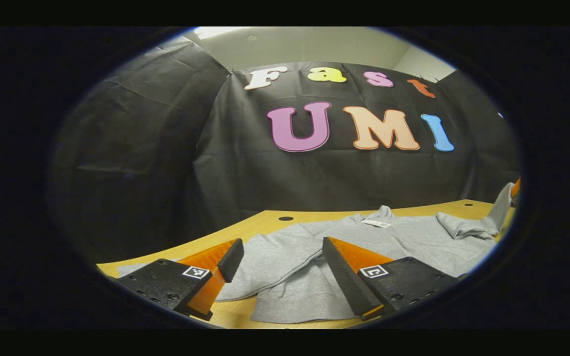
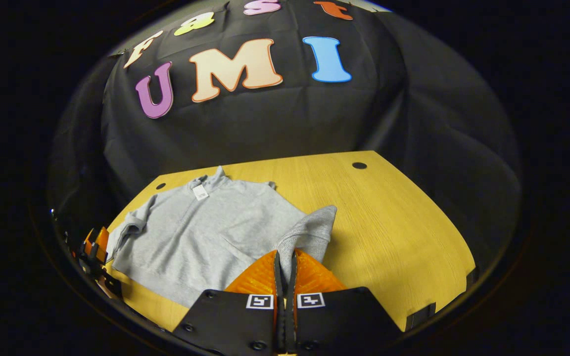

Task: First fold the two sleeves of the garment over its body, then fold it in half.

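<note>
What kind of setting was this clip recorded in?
Most likely a staged recording booth, not a home: black cloth walls it in, a bare wooden table with cable holes holds one grey sweatshirt, and tongs with printed markers work over it.

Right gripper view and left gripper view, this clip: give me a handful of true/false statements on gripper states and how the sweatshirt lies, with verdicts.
1. The right gripper is shut on the grey sweatshirt's right sleeve. True.
2. The left gripper is clamped on cloth. False: its fingers stand wide apart with nothing between them, above the sweatshirt.
3. The sweatshirt is already folded in half. False: its body lies spread flat on the wooden table, collar toward the booth wall.
4. A white tag shows at the collar. True.
5. The right sleeve lies flat along the table. False: its cuff end is lifted and bunched in the gripper.
</note>
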Available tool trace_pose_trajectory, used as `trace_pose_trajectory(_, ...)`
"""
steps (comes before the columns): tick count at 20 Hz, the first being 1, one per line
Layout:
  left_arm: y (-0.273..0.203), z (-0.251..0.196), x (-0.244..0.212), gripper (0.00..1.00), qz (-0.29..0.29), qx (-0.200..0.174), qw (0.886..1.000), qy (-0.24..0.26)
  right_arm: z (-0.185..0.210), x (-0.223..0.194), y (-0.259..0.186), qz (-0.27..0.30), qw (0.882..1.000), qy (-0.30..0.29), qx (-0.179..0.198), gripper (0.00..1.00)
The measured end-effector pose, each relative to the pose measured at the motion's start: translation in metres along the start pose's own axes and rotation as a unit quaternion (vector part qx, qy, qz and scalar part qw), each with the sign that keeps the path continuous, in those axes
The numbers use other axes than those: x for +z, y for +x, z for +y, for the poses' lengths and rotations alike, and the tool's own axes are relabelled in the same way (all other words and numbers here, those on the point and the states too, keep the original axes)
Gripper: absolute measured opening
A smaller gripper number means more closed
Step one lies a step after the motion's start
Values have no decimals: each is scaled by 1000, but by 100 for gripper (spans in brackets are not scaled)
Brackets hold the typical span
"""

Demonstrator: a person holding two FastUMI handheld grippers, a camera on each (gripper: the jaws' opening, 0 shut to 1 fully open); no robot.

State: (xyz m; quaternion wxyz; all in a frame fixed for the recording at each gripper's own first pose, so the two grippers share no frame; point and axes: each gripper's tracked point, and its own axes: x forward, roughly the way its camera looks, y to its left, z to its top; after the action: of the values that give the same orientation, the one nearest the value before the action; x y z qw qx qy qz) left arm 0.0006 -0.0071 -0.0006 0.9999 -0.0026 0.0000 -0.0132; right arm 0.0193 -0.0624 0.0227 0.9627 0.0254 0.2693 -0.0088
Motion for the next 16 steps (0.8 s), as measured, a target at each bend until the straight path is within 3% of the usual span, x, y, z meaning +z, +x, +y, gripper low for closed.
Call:
trace_pose_trajectory(8, -1, 0, 0, 94, 0, -1, 1000, 0, 103, 65, 41, -36, 995, -50, 80, 2)
trace_pose_trajectory(16, -2, -1, 1, 94, 1, 0, 1000, 0, 239, 98, 88, -53, 980, -90, 169, 3)
